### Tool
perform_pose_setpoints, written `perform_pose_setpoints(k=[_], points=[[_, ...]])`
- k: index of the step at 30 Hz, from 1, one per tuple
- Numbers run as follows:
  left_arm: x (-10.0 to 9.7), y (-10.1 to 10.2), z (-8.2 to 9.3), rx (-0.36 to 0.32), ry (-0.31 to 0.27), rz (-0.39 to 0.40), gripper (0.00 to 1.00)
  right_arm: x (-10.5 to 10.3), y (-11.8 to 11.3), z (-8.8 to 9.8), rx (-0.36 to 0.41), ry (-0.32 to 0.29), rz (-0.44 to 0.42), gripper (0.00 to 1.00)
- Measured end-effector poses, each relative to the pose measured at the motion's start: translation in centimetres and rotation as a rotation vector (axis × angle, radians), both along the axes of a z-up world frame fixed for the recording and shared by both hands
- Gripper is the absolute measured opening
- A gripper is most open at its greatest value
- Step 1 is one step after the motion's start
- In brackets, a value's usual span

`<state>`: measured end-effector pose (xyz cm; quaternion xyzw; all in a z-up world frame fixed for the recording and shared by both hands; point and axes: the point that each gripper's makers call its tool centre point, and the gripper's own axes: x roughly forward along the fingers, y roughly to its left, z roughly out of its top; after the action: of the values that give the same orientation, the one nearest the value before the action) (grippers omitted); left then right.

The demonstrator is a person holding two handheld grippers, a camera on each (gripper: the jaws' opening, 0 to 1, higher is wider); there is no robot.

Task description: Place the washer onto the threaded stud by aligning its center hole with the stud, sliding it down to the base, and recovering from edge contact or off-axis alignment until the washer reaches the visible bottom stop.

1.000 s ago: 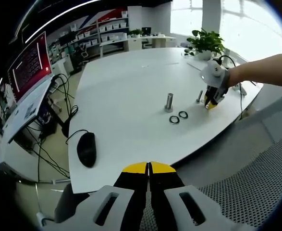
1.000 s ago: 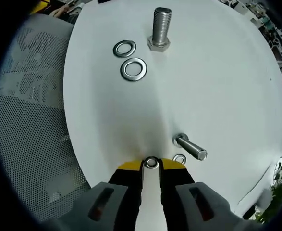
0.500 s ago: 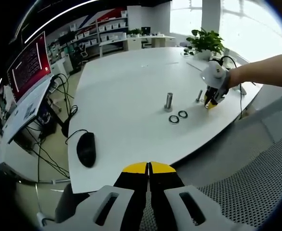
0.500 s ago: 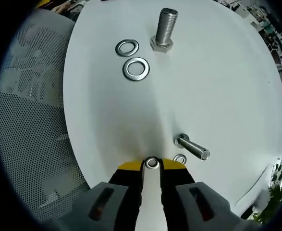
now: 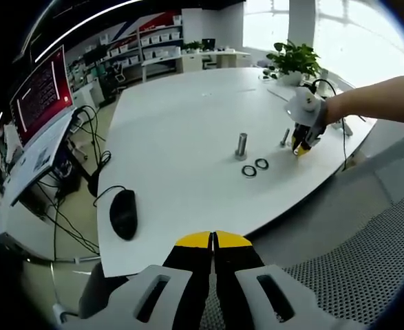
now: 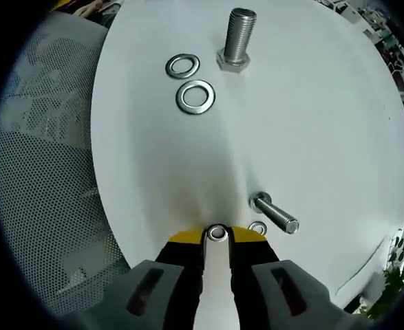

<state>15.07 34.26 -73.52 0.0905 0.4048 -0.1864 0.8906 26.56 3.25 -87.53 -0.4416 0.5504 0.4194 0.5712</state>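
Note:
In the right gripper view my right gripper is shut on a small washer held between its yellow tips, just above the white table. A small threaded stud stands just right of the tips, with another small washer lying at its base. Farther off stands a large threaded stud with two large washers beside it. In the left gripper view my left gripper is shut on nothing, hanging off the table's near edge. The right gripper shows there by the small stud.
A black mouse lies near the table's left front edge. A mesh chair stands alongside the table. A potted plant sits at the far side, a red monitor and cables to the left.
The right gripper view has shifted very slightly; the small washer stays held in the tips. The left gripper has not moved.

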Motion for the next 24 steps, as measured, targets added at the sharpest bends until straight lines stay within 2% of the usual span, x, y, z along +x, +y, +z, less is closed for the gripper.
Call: perform_pose_setpoints(k=[16, 20, 24], points=[[-0.04, -0.02, 0.00, -0.001, 0.000, 0.000, 0.00, -0.42, 0.07, 0.25, -0.005, 0.000, 0.017, 0.15], [-0.09, -0.01, -0.06, 0.001, 0.003, -0.001, 0.00, -0.36, 0.02, 0.28, 0.012, -0.002, -0.003, 0.15], [-0.08, 0.01, -0.04, 0.000, 0.002, 0.000, 0.00, -0.54, 0.07, 0.34, 0.022, -0.023, 0.050, 0.15]])
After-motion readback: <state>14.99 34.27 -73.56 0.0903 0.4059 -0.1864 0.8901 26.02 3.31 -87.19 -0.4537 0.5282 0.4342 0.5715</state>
